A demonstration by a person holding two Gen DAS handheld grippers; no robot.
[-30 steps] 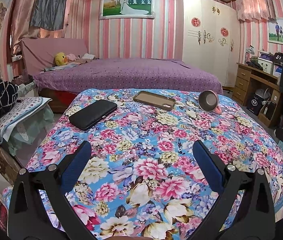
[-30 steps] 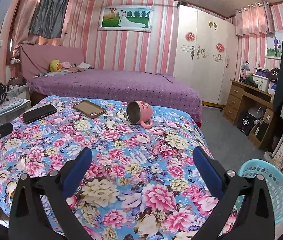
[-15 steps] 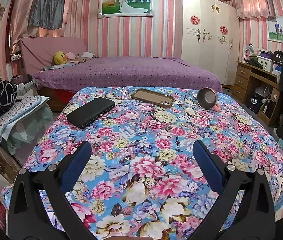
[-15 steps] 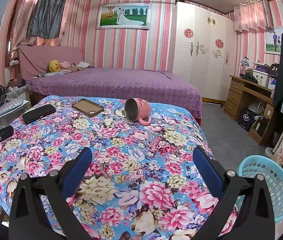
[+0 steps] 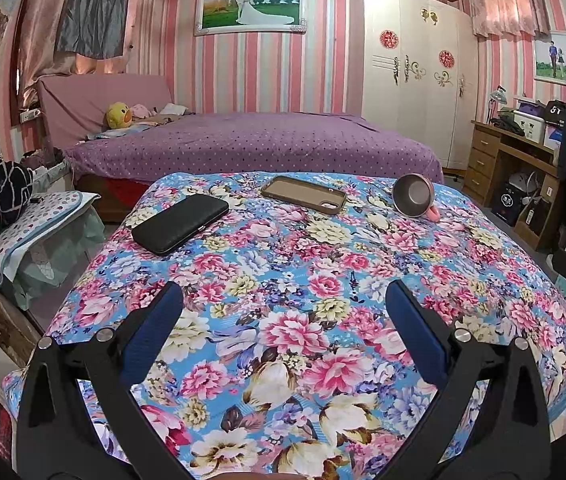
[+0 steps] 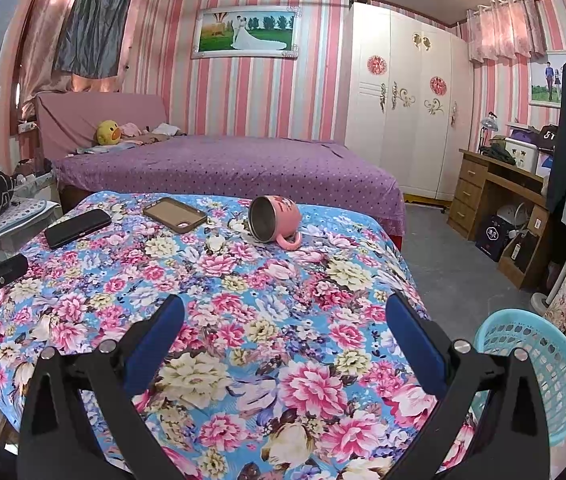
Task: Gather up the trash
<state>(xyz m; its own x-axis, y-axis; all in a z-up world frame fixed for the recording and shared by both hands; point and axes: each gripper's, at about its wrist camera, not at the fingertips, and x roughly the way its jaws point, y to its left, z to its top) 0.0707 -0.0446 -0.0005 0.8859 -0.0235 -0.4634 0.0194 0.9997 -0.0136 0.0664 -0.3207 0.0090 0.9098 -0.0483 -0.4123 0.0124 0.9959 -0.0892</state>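
Pink-and-white striped walls enclose a bedroom, with a framed wedding picture (image 5: 251,8) hung high on the far wall and a white wardrobe (image 5: 411,80) to its right. Nearest the cameras is a surface draped in a bright blue floral cloth (image 5: 303,304); behind it stands a bed under a purple dotted cover (image 5: 251,148), with a yellow plush duck (image 5: 118,115) at its far left end.

Three things lie on the far part of the floral cloth, apart from one another. At the left is a black rectangular case (image 5: 181,229), shut and lying flat. Right of it lies a brown phone case (image 5: 303,194), its hollow side up. Further right a pink mug with a steel lining (image 6: 275,218) lies tipped on its side, mouth towards the cameras, handle resting on the cloth.

On the floor off the near right corner of the cloth stands a light blue perforated plastic basket (image 6: 539,364); what it holds cannot be made out. A wooden desk (image 6: 495,184) stands against the right wall.

The left gripper (image 5: 283,332) hangs above the near part of the cloth with its blue-padded fingers (image 5: 151,336) spread wide and nothing between them. The right gripper (image 6: 283,340) is likewise spread and empty, above the near right part of the cloth, just left of the basket.
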